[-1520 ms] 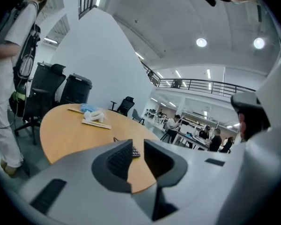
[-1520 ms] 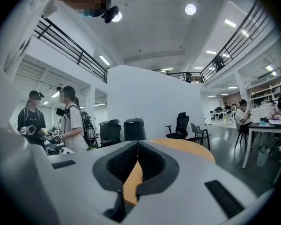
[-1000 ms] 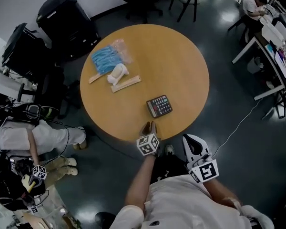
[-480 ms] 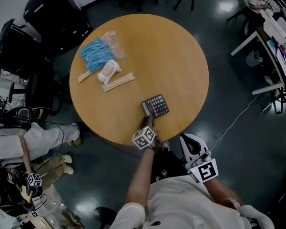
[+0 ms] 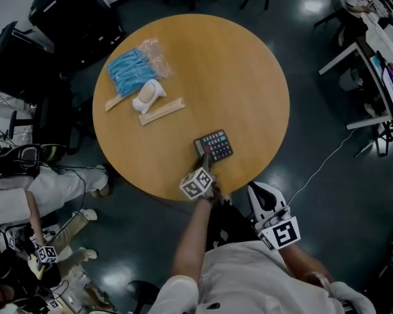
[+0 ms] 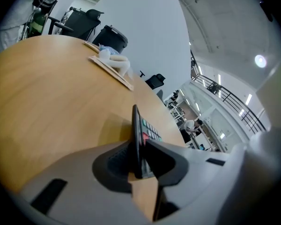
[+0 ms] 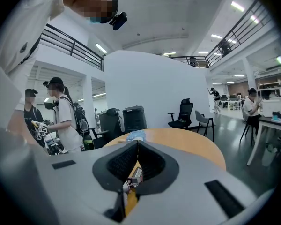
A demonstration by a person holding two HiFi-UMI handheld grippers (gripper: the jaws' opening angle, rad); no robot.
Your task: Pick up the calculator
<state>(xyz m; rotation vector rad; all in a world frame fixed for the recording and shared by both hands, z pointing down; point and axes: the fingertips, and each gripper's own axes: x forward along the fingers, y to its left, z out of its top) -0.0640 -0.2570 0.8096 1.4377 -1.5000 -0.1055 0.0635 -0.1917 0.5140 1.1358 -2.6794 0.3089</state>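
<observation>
right gripper (image 5: 258,191): lower right of centre, off the table (image 5: 249,77), jaws pressed together, empty | left gripper (image 5: 205,159): at table's near rim, jaws closing on calculator (image 5: 214,145), pads against both faces | calculator: lower centre of table, near edge between jaws | upper left: wooden strip (image 5: 161,112), white object (image 5: 148,97), blue pack (image 5: 132,70)

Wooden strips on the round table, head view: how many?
2. One wooden strip lies beside the white object, on its calculator side; the other strip pokes out from the blue packet's left corner. More could hide under the packet.
</observation>
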